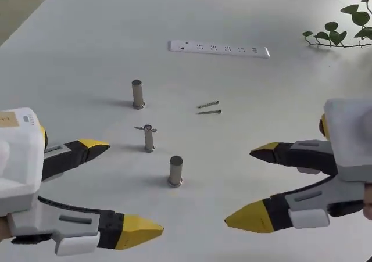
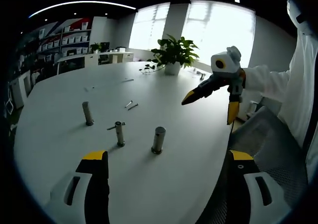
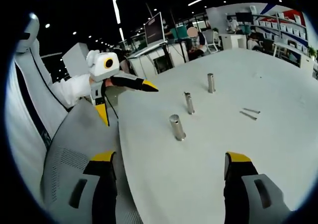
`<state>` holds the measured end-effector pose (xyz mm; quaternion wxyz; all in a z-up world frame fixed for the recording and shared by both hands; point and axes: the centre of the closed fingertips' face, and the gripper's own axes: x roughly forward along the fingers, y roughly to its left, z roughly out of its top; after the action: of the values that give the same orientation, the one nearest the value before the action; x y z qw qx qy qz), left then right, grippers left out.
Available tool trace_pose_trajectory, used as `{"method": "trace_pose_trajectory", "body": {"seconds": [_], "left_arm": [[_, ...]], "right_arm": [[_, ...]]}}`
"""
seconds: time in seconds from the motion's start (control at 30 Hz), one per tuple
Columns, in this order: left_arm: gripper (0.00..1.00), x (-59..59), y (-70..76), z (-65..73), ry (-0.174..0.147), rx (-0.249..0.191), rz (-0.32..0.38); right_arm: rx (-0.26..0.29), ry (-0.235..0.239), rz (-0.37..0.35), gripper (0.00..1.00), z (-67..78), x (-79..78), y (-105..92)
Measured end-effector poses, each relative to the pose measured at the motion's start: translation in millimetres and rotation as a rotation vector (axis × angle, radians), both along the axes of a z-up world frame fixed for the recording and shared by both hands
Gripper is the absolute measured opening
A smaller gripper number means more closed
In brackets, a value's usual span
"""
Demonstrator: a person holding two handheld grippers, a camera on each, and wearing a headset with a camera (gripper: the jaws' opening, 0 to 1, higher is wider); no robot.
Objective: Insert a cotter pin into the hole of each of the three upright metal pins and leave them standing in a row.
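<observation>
Standing with their long axes vertical on the white tabletop, three metal pins form a slanted row that runs from far left to near right in the head view. The far pin and the near pin are bare. The middle pin carries an inserted cotter pin lying level through its upper end, with its longer part sticking out to the left.

To the right of the far pin, two more lie flat, close together and nearly parallel, long axes running roughly left to right: the farther loose cotter pin and the nearer loose cotter pin.

The left gripper hangs at the near left edge with its jaws spread wide and nothing between them. The right gripper faces it from the near right, also wide apart and empty. Both are well apart from the pins.

A small tan label on the left gripper's white body is too small to read. A white power strip lies farther back with no legible writing, and plant leaves reach in at the far right.
</observation>
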<state>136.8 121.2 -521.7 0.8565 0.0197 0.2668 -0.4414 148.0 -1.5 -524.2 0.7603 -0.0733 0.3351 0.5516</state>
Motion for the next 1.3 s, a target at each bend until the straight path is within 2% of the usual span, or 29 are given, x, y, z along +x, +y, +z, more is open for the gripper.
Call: {"method": "trace_pose_trajectory", "body": {"seconds": [0.03, 0.07, 0.1, 0.13, 0.2, 0.27, 0.4, 0.5, 0.6, 0.67, 0.77, 0.8, 0.87, 0.97, 1.07, 1.3], "left_arm": [[0.99, -0.3, 0.6, 0.4, -0.001, -0.001, 0.002], [0.99, 0.6, -0.9, 7.5, 0.007, -0.066, 0.039], [0.99, 0.0, -1.0, 9.9, 0.013, -0.088, 0.049], [0.99, -1.5, 0.4, 9.7, 0.013, -0.081, 0.047], [0.99, -4.2, 4.1, 5.4, 0.006, -0.034, 0.045], [0.99, -6.0, 5.2, 2.6, 0.008, -0.021, 0.036], [0.99, -8.1, 5.5, -0.4, 0.027, -0.036, 0.028], [0.99, -5.2, 6.8, 1.8, 0.020, -0.053, 0.046], [0.99, -2.7, 7.2, 6.2, 0.008, -0.076, 0.066], [0.99, -1.0, 8.4, 8.0, -0.005, -0.082, 0.075], [0.99, -0.9, 8.8, 8.5, 0.002, -0.094, 0.080], [0.99, -0.8, 9.0, 8.6, 0.002, -0.095, 0.081], [0.99, -2.4, 3.0, 11.6, 0.002, -0.100, 0.086], [0.98, -1.5, 3.6, 9.1, 0.022, -0.110, 0.097], [0.97, -2.7, -0.5, 6.6, 0.027, -0.110, 0.074], [0.98, -3.5, -7.6, 5.8, 0.038, -0.128, 0.060]], "right_arm": [[-0.002, -0.002, 0.003, 0.87, 0.9, 1.1, 0.4], [-0.016, -0.007, 0.009, 0.86, 3.9, 7.0, 0.3], [-0.024, -0.010, 0.010, 0.84, 5.3, 10.7, -0.3], [-0.031, -0.009, 0.014, 0.84, 6.8, 14.1, -1.0], [-0.060, -0.009, 0.027, 0.83, 11.5, 23.9, -4.1], [-0.098, -0.026, 0.045, 0.82, 14.9, 31.1, -7.9], [-0.180, -0.058, 0.086, 0.79, 23.2, 51.2, -14.7], [-0.212, -0.094, 0.111, 0.75, 31.5, 70.9, -13.7], [-0.240, -0.135, 0.140, 0.70, 33.2, 88.3, -10.7], [-0.263, -0.143, 0.156, 0.66, 30.1, 97.8, -9.0], [-0.318, -0.156, 0.191, 0.58, 22.9, 109.8, -9.1], [-0.344, -0.160, 0.204, 0.54, 18.3, 118.7, -11.0], [-0.360, -0.164, 0.222, 0.50, 14.9, 125.5, -9.6], [-0.402, -0.172, 0.245, 0.45, 7.1, 143.3, -10.8], [-0.478, -0.179, 0.269, 0.40, -4.8, 158.6, -14.5], [-0.512, -0.177, 0.281, 0.29, -25.7, 187.8, -4.8]]}}
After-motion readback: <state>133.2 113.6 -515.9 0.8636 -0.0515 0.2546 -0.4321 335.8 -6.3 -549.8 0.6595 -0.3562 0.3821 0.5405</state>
